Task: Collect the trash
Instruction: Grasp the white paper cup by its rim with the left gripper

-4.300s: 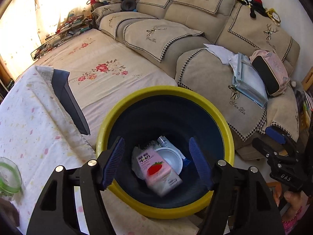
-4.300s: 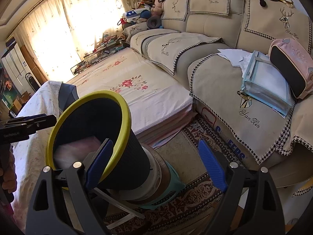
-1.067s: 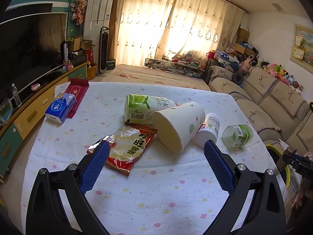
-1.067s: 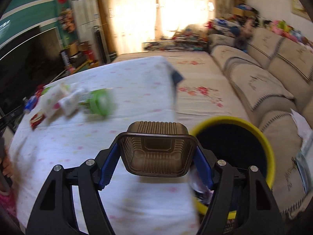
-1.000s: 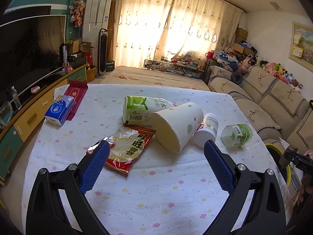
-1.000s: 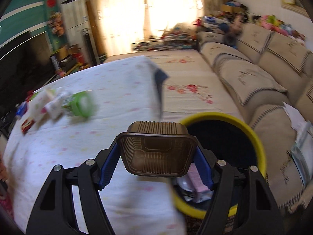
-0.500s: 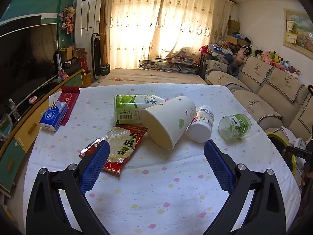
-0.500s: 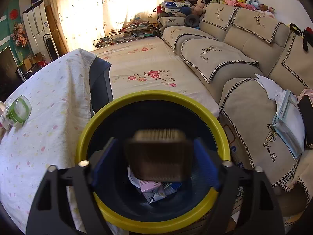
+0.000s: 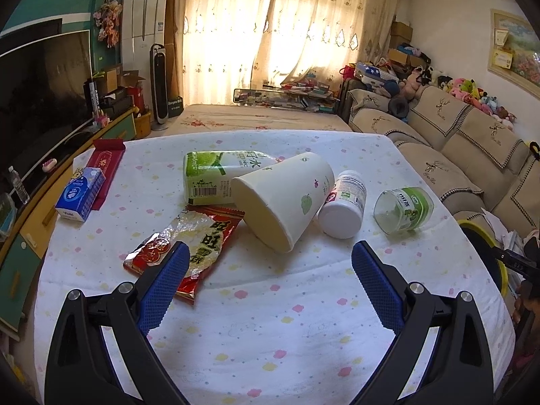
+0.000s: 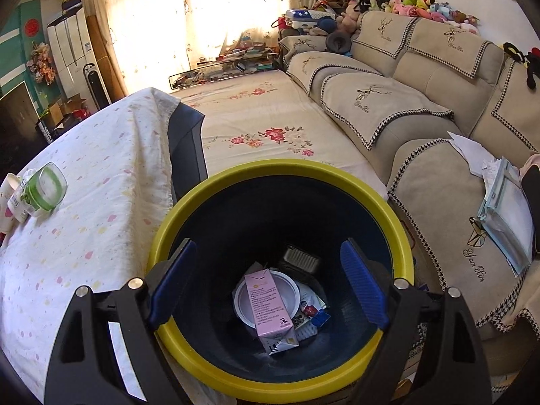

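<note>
paper cup [image 9: 287, 199]: lies on its side on the table, straight ahead of the left gripper [image 9: 270, 281] and nearest its open span; mouth turned toward the tool and a little left, base pointing away to the right.
cup's long axis: runs slantwise, near-left to far-right, so the pads would meet it across the wall only after a slight turn of the wrist, by my reading.
neighbours: green-label carton [image 9: 219, 177] touching behind-left of the cup; red snack wrapper [image 9: 184, 244] just ahead of the left pad, partly under the cup's rim; white pill bottle [image 9: 344, 204] touching on the right; green-banded clear jar [image 9: 403, 209] further right, apart.
left gripper state: jaws wide, nothing between them.
nearer hand: the left one; these items sit far off to the left in the right wrist view.
right gripper [image 10: 268, 281]: jaws wide and empty, hanging over the yellow-rimmed bin [image 10: 337, 175].
bin contents: brown tray [image 10: 300, 260], pink carton [image 10: 268, 300], white lid, scraps.
</note>
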`<act>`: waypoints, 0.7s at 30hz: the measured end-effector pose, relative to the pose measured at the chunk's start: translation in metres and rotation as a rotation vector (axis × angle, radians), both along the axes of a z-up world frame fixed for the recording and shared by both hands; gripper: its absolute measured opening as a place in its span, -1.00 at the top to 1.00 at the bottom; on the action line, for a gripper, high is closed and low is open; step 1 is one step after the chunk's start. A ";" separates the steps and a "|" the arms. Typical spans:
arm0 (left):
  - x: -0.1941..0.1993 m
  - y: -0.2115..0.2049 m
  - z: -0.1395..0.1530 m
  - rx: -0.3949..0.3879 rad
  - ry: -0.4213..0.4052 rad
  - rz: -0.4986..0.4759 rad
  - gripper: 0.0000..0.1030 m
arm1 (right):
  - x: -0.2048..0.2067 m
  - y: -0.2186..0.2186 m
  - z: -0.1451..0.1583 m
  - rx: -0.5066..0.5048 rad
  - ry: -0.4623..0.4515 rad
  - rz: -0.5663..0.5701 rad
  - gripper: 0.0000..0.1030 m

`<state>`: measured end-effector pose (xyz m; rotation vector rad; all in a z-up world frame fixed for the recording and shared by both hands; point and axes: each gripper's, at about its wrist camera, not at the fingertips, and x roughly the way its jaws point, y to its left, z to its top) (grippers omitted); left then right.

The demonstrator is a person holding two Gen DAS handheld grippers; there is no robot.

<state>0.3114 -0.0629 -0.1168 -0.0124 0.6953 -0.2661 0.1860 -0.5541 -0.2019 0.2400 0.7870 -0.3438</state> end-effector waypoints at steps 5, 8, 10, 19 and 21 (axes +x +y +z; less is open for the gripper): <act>0.021 -0.013 -0.002 -0.006 0.048 -0.056 -0.57 | -0.004 0.001 0.000 0.020 -0.010 0.004 -0.60; 0.035 -0.020 -0.009 -0.008 0.091 -0.079 -0.41 | -0.006 0.004 -0.001 0.022 -0.009 0.014 -0.60; 0.040 -0.023 -0.011 -0.015 0.102 -0.085 -0.35 | -0.006 0.007 -0.003 0.023 -0.004 0.019 -0.60; 0.064 -0.035 -0.008 -0.022 0.098 -0.108 -0.13 | -0.008 0.016 -0.008 0.033 0.001 0.040 -0.60; 0.068 -0.037 -0.011 -0.034 0.108 -0.119 0.15 | -0.008 0.019 -0.007 0.030 -0.001 0.045 -0.60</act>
